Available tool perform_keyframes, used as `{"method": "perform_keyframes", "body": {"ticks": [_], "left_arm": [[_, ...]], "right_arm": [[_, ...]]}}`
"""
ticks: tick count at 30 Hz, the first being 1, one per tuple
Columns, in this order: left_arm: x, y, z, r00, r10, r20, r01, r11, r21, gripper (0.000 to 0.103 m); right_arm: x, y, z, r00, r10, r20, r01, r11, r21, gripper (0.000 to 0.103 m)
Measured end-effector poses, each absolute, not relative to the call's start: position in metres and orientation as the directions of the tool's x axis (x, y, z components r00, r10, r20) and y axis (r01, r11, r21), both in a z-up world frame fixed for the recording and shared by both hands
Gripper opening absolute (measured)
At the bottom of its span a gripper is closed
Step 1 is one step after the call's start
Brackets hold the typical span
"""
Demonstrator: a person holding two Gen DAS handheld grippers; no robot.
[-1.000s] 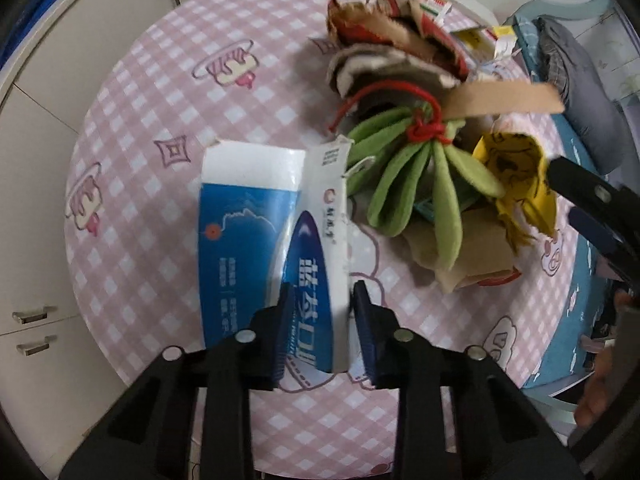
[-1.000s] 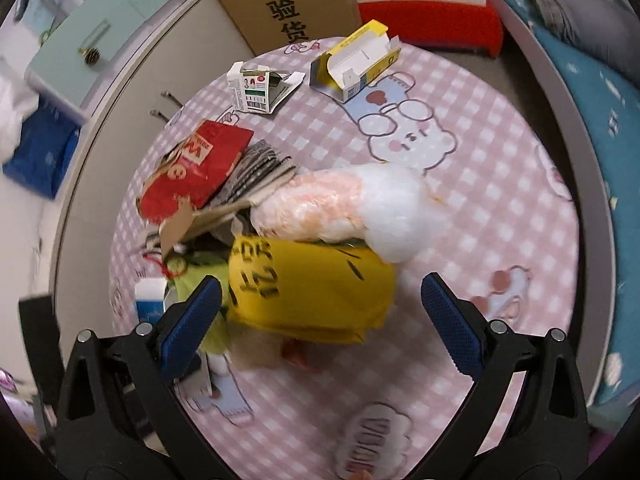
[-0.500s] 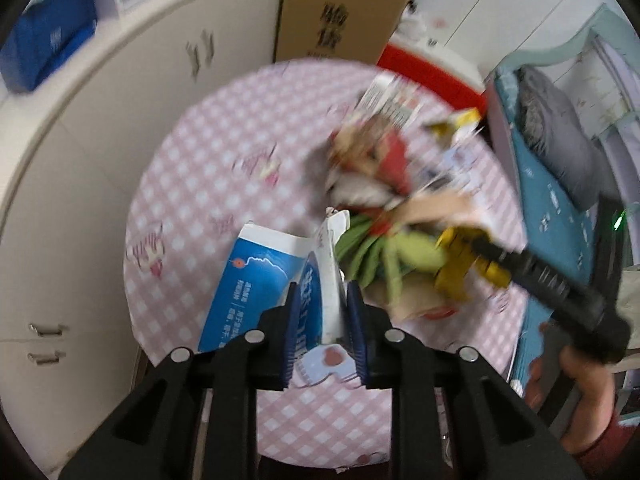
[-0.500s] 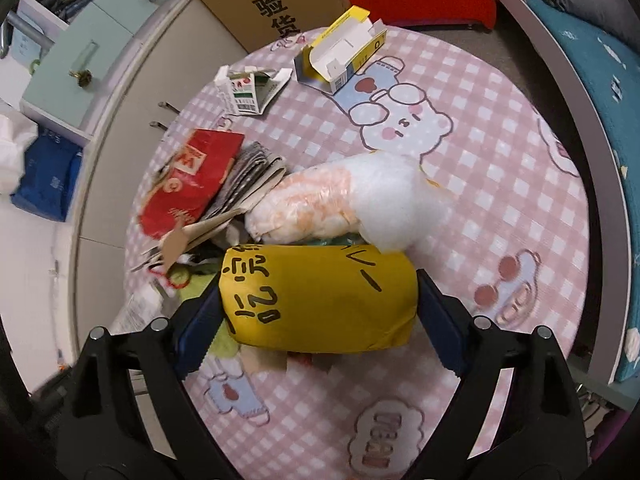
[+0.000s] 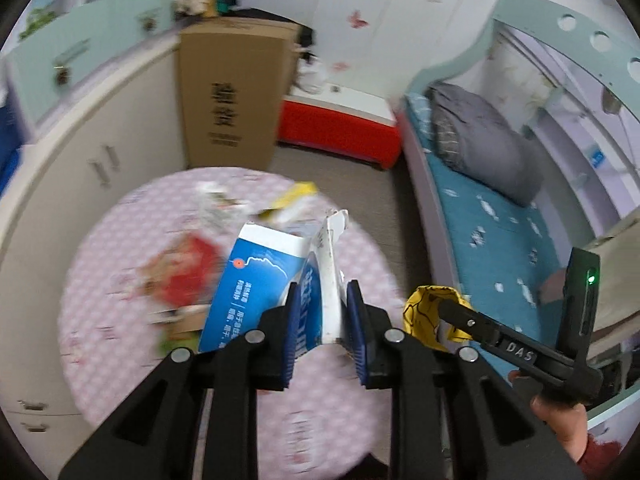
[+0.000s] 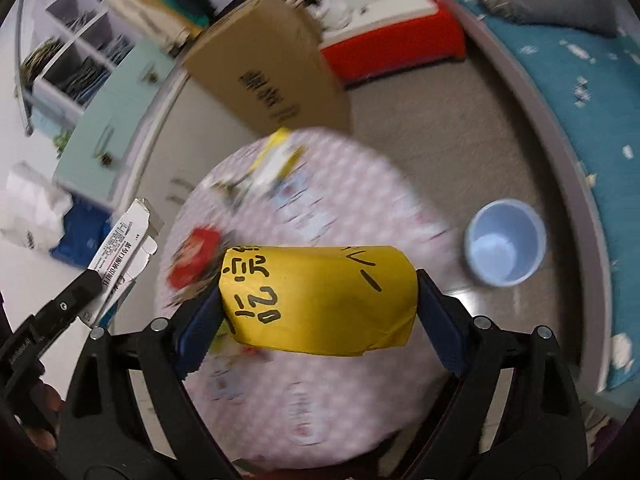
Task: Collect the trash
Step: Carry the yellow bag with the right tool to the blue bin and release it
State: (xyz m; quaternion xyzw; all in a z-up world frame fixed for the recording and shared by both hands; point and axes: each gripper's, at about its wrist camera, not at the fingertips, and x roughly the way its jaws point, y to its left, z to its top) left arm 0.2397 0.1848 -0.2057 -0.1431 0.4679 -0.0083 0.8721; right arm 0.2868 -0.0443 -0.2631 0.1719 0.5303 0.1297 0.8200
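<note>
Trash is in both grippers, lifted above the round table (image 6: 352,412) with its pink checked cloth. The left gripper (image 5: 323,334) is pinched narrow on a flattened blue and white carton (image 5: 262,284), its pads clamping one folded edge so the rest of the card sticks up and out. The right gripper (image 6: 318,304) is spread wide, its pads pressing both ends of a yellow paper packet (image 6: 318,300) marked in black pen. Both pieces look light and thin; the carton should be stiff along its creases but floppy across the panels, so a hold near a fold seems wise. The packet will probably crush under a hard squeeze. More blurred scraps lie on the table. A pale blue bin (image 6: 506,242) stands on the floor beside the table, likely where these go.
</note>
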Motion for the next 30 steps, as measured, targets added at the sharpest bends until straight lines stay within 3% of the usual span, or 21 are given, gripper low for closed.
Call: {"method": "perform_keyframes", "body": {"ticks": [10, 12, 16, 30], "left_arm": [[0.348, 0.037, -0.257, 0.440, -0.272, -0.856, -0.005, 0.952, -0.306, 0.022], [0.366, 0.017, -0.269, 0.397, -0.284, -0.873, 0.008, 0.952, -0.306, 0.022], [0.388, -0.013, -0.290, 0.351, -0.289, -0.890, 0.022, 0.953, -0.301, 0.022], [0.432, -0.096, -0.316, 0.260, -0.286, -0.922, 0.132, 0.957, -0.259, 0.023]], "right_arm": [[0.368, -0.181, -0.303, 0.359, 0.297, -0.885, 0.064, 0.938, 0.340, 0.089], [0.383, -0.194, -0.315, 0.350, 0.274, -0.895, 0.077, 0.944, 0.319, 0.095], [0.397, -0.224, -0.328, 0.341, 0.263, -0.902, 0.094, 0.946, 0.311, 0.097], [0.386, -0.280, -0.298, 0.439, 0.184, -0.879, 0.137, 0.954, 0.268, 0.097]]}}
